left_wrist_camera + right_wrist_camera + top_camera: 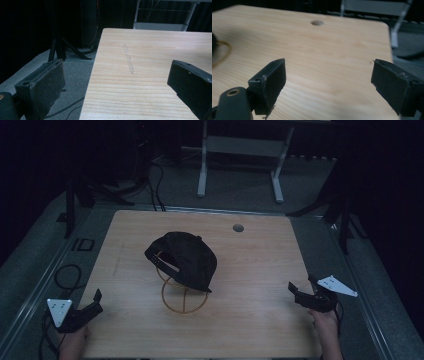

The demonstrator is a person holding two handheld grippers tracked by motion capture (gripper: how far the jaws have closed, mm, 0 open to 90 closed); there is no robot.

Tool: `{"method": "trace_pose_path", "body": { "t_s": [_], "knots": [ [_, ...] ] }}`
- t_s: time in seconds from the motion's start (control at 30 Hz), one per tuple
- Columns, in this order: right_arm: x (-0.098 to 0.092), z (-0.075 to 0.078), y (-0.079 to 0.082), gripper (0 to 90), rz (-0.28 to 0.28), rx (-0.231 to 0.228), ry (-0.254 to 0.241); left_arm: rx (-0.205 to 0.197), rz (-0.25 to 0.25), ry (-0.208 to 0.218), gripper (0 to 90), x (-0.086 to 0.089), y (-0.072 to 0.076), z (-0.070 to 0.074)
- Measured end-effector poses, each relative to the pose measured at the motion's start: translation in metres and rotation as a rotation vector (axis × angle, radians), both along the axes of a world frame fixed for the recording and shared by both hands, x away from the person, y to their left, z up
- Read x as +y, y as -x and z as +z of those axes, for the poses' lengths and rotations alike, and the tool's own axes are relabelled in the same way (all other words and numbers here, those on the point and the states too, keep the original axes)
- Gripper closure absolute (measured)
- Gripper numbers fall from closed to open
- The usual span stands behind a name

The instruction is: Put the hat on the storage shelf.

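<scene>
A black cap (184, 257) sits tilted on a gold wire stand (183, 301) in the middle of the wooden table (250, 265). My left gripper (95, 304) hovers at the table's front left corner, open, nothing between its jaws; its own view looks along the table's left edge (92, 75). My right gripper (302, 290) is near the front right edge, open and holding nothing. In the right gripper view the stand's wire ring (223, 53) curves in at the far left, well away from the jaws.
A round cable hole (238, 227) pierces the table near its back edge. A white desk frame (240, 150) stands behind the table. Black tripod legs (75, 200) and cables (67, 275) lie on the grey floor to the left; another stand (340, 210) is at the right.
</scene>
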State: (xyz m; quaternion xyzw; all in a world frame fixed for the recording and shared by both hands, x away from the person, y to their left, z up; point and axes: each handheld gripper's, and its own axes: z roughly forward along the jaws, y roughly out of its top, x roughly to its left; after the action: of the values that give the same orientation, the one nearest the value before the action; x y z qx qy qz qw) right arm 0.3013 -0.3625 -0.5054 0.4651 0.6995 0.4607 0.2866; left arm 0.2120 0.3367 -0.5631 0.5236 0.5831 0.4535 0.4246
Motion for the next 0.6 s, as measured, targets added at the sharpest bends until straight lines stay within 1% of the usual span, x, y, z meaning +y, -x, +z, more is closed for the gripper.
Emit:
{"method": "trace_pose_path", "body": {
  "t_s": [0.03,0.07,0.1,0.13,0.17,0.2,0.3,0.4,0.43,0.5,0.6],
  "knots": [
    [-0.008,-0.009,0.003,12.3,-0.038,0.015,0.014,0.001,0.0,-0.001,1.8,0.0,0.0,0.0],
    [-0.008,-0.009,0.003,12.3,-0.038,0.015,0.014,0.0,0.0,-0.001,1.8,0.0,0.0,0.0],
    [-0.013,-0.015,0.006,12.3,-0.067,0.02,0.026,0.001,-0.001,-0.003,1.8,0.0,0.0,0.0],
    [-0.013,-0.015,0.006,12.3,-0.067,0.02,0.026,0.001,-0.002,-0.005,1.8,0.0,0.0,0.0],
    [-0.019,-0.019,0.009,12.4,-0.094,0.032,0.023,0.001,-0.001,-0.006,1.8,0.0,0.0,0.0],
    [-0.019,-0.019,0.009,12.4,-0.094,0.032,0.023,0.001,-0.001,-0.006,1.8,0.0,0.0,0.0],
    [-0.027,-0.023,0.014,12.6,-0.135,0.025,0.008,0.002,-0.001,-0.009,1.8,-0.001,0.0,0.0],
    [-0.033,-0.025,0.019,12.9,-0.183,0.021,0.011,0.001,-0.001,-0.01,1.8,-0.001,0.0,0.0],
    [-0.037,-0.028,0.021,13.1,-0.202,0.042,0.026,0.001,-0.001,-0.01,1.8,-0.001,0.0,0.0],
    [-0.038,-0.029,0.022,13.1,-0.211,0.05,0.033,0.0,-0.003,-0.009,1.8,-0.001,0.0,0.0],
    [-0.042,-0.033,0.026,13.1,-0.219,0.057,0.023,0.001,-0.002,-0.011,1.8,-0.001,0.0,0.0]
  ]
}}
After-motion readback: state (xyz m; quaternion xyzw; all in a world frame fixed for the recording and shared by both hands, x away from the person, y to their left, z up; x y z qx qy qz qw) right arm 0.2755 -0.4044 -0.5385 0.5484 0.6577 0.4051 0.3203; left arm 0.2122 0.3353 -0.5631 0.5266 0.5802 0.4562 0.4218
